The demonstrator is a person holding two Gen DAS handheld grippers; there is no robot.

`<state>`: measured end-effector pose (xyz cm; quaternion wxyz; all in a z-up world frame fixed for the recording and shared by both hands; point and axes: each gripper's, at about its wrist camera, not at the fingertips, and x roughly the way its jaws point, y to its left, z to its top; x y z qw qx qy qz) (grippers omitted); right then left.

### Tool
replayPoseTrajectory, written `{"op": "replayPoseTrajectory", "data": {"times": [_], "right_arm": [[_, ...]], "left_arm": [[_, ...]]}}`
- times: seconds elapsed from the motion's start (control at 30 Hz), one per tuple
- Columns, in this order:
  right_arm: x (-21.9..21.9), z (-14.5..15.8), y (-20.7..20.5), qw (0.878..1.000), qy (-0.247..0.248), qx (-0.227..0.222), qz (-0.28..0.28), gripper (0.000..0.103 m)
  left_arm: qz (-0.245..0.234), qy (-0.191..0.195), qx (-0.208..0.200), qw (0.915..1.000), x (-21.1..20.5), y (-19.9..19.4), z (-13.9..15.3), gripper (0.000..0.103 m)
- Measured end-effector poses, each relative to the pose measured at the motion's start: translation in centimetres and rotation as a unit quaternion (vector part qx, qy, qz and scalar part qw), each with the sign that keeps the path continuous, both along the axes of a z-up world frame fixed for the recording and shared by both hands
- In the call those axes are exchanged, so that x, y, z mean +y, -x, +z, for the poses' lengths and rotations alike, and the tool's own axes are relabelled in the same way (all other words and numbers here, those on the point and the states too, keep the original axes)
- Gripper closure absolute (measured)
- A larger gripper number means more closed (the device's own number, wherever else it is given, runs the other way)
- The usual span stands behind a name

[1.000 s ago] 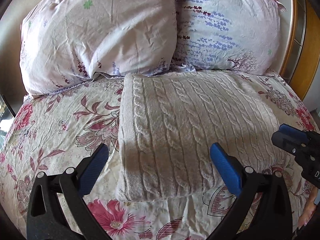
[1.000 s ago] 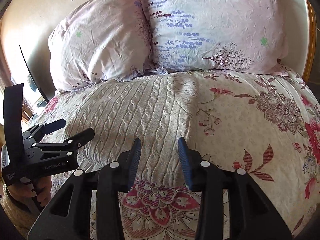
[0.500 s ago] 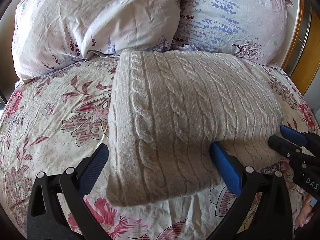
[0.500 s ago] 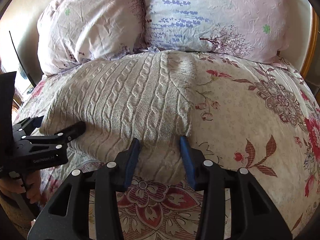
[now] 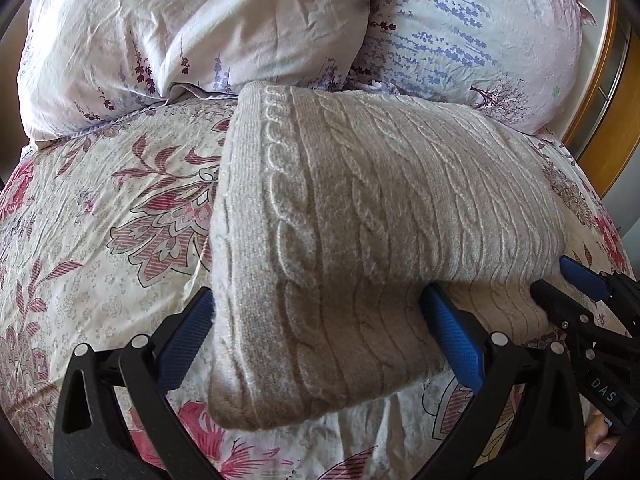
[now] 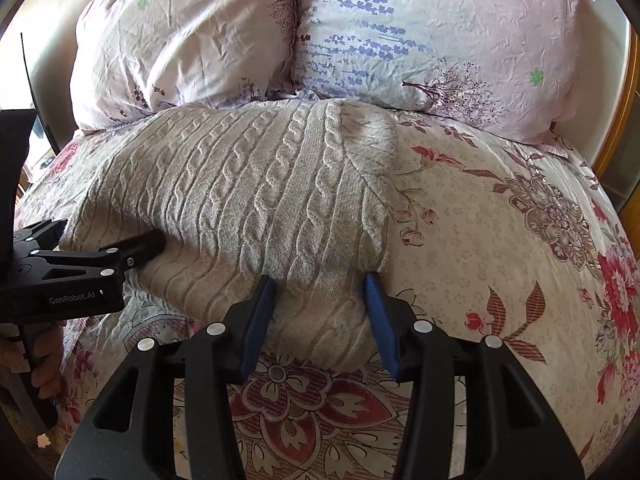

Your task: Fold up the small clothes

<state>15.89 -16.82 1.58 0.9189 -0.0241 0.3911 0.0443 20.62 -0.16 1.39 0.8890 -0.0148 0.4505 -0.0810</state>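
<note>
1. A folded grey cable-knit sweater (image 5: 360,216) lies on a bed covered by a floral bedspread (image 5: 100,220), its far edge reaching two pillows at the head of the bed.

2. The left gripper (image 5: 320,320) straddles the near left corner of the sweater, its blue-padded fingers (image 5: 452,332) spread wide on either side of the fold, with the knit bulging between them and not clamped.

3. In the right wrist view, the right gripper (image 6: 320,312) meets the near right corner of the sweater (image 6: 260,200), its fingers (image 6: 256,320) apart, with a lobe of knit sitting in the gap between the blue pads; whether the pads press the fabric cannot be told.

4. The near edge of the sweater is raised off the bedspread (image 6: 500,240) in a thick roll, with a lower layer showing beneath it between the two grippers.

5. The left gripper (image 6: 108,246) appears from the side at the left edge of the right wrist view, one black finger tip pushed against the knit under the raised fold; a hand (image 6: 44,364) grips its handle below.

6. The right gripper (image 5: 568,284) shows at the right edge of the left wrist view, just beside the sweater's right end.

7. A pale pink pillow (image 5: 180,32) and a pillow with purple sprigs (image 5: 472,40) lean side by side behind the sweater, touching one another, with a wooden bed frame (image 5: 600,136) at far right.
</note>
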Motion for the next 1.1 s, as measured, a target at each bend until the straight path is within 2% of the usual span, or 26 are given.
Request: {"op": "replayPoseTrajectory", "data": {"times": [0.1,0.13,0.17,0.23,0.3,0.37,0.5,0.67,0.87,1.1], "right_arm": [[0.7,0.6,0.4,0.999,0.036,-0.009,-0.020,0.052],[0.4,0.9,0.7,0.998,0.044,-0.016,-0.045,0.036],[-0.3,1.3,1.2,0.995,0.057,-0.028,-0.079,0.024],[-2.1,2.4,2.2,0.988,0.066,-0.051,-0.133,0.022],[-3.9,3.3,3.1,0.984,0.049,-0.058,-0.160,0.016],[-5.0,3.8,4.0,0.984,0.028,-0.059,-0.167,0.002],[-4.3,3.8,5.2,0.989,0.002,-0.048,-0.136,0.001],[-0.2,2.5,6.0,0.994,0.021,-0.055,-0.093,0.001],[2.0,0.7,5.1,0.995,0.043,-0.012,-0.091,0.001],[4.1,0.0,5.1,0.994,0.090,-0.008,-0.068,0.001]], "left_arm": [[0.003,0.011,-0.002,0.9999,1.3,0.6,0.6,0.002],[0.010,0.012,-0.006,0.9998,2.1,1.1,1.0,0.002],[0.019,0.010,-0.014,0.9997,3.0,1.5,1.2,0.002],[0.039,0.006,-0.029,0.9988,5.1,2.5,1.6,0.002],[0.050,0.013,-0.030,0.9982,6.9,3.4,1.8,0.002],[0.051,0.020,-0.027,0.9981,7.8,4.5,1.8,0.002],[0.048,-0.014,-0.025,0.9984,7.1,6.4,1.3,0.002],[0.027,-0.026,-0.020,0.9991,5.3,7.2,0.1,0.002],[0.031,-0.062,0.000,0.9976,4.1,6.3,-1.0,0.002],[0.032,-0.050,0.004,0.9982,4.4,6.2,-1.2,0.002]]}}
